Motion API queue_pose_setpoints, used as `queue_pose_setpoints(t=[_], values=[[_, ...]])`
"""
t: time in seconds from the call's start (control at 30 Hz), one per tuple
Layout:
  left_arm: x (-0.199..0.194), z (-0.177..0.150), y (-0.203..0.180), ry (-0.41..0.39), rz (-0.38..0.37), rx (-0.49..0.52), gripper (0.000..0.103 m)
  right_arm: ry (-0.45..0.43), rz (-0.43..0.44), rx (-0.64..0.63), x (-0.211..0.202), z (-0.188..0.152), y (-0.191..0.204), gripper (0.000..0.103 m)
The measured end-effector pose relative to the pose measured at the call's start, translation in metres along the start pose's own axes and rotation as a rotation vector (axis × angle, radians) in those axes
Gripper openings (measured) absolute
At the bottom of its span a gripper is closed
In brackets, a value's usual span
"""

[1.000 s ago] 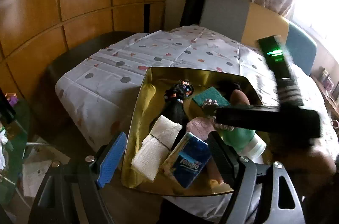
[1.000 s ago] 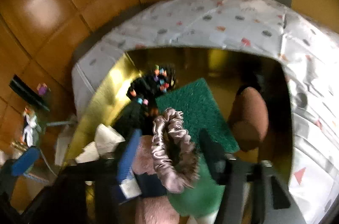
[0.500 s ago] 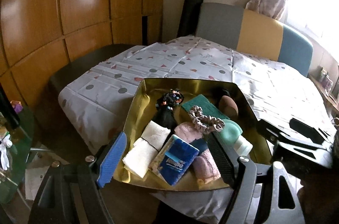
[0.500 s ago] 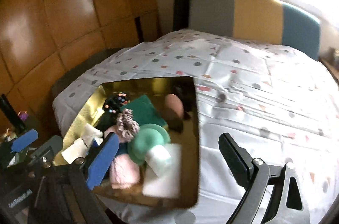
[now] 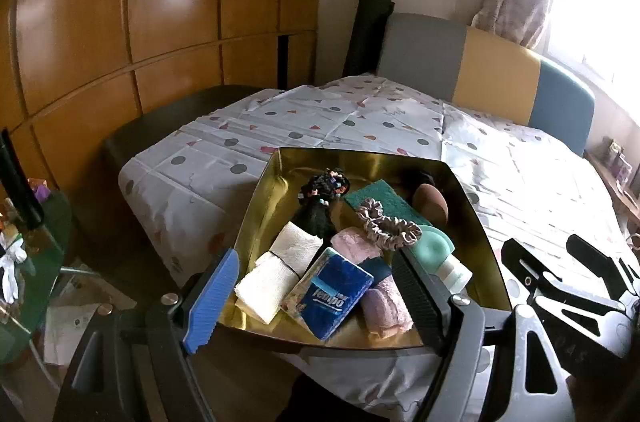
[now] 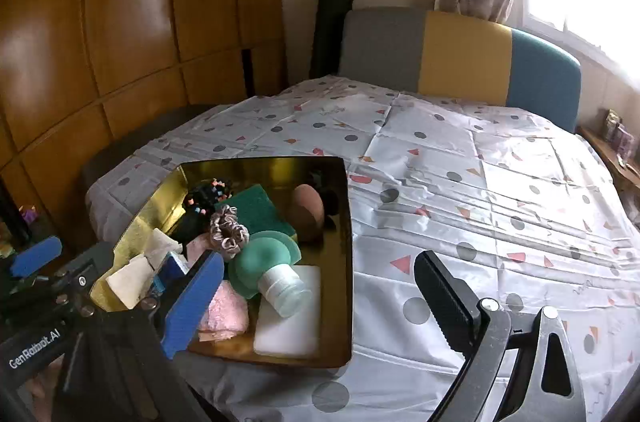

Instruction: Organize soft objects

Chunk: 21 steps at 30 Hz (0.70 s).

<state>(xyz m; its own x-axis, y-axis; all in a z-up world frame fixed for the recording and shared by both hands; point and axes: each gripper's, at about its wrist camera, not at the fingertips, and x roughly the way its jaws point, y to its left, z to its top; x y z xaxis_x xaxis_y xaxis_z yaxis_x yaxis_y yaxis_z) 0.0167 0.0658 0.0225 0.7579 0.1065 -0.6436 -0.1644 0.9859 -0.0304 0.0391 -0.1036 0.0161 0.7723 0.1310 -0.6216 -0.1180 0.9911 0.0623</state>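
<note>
gold metal tray (image 6: 344, 206) sits on the near left part of the spotted white tablecloth (image 6: 480, 190) – use it as the landmark. everything soft is inside it.

at the tray's far end: a bundle of black hair ties with coloured beads (image 5: 325, 184), a dark green scouring pad (image 6: 256, 208), a brown egg-shaped makeup sponge (image 6: 307, 206). mid-tray, a beige satin scrunchie (image 5: 386, 225) lies across the pad's near edge and against a mint green silicone bottle with a clear cap (image 6: 266, 268), which is tipped on its side over a white rectangular sponge (image 6: 288, 326). a pink fluffy cloth (image 6: 224, 312) lies at the tray's near edge, beside the bottle. on the tray's left side: two folded white cloths (image 5: 276, 268) and a blue tempo tissue pack (image 5: 336, 292).

left gripper (image 5: 316, 296) hangs over the tray's near edge – fingers spread wide, nothing between the pads, tissue pack visible through the gap.

right gripper (image 6: 320, 302) is at the tray's near right corner, jaws spread wide and empty; blue finger (image 6: 194, 302) over the pink cloth, black finger out over the tablecloth to the right of the tray.
</note>
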Motion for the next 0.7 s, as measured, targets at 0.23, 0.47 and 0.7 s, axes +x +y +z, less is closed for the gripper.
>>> queue_pose_setpoints(t=[0.23,0.47,0.7], values=[[0.0007,-0.001,0.002,0.004,0.005,0.003,0.08,-0.006,0.003,-0.004,-0.002,-0.0004,0.0031,0.097],[0.0007,-0.0023,0.0024,0.006,0.008,0.002,0.08,-0.008,0.007,-0.004,-0.0034,0.0002,0.004,0.097],[0.0013,-0.0027,0.0027,0.007,0.012,0.002,0.08,-0.007,0.008,-0.002,-0.0034,0.0006,0.0041,0.097]])
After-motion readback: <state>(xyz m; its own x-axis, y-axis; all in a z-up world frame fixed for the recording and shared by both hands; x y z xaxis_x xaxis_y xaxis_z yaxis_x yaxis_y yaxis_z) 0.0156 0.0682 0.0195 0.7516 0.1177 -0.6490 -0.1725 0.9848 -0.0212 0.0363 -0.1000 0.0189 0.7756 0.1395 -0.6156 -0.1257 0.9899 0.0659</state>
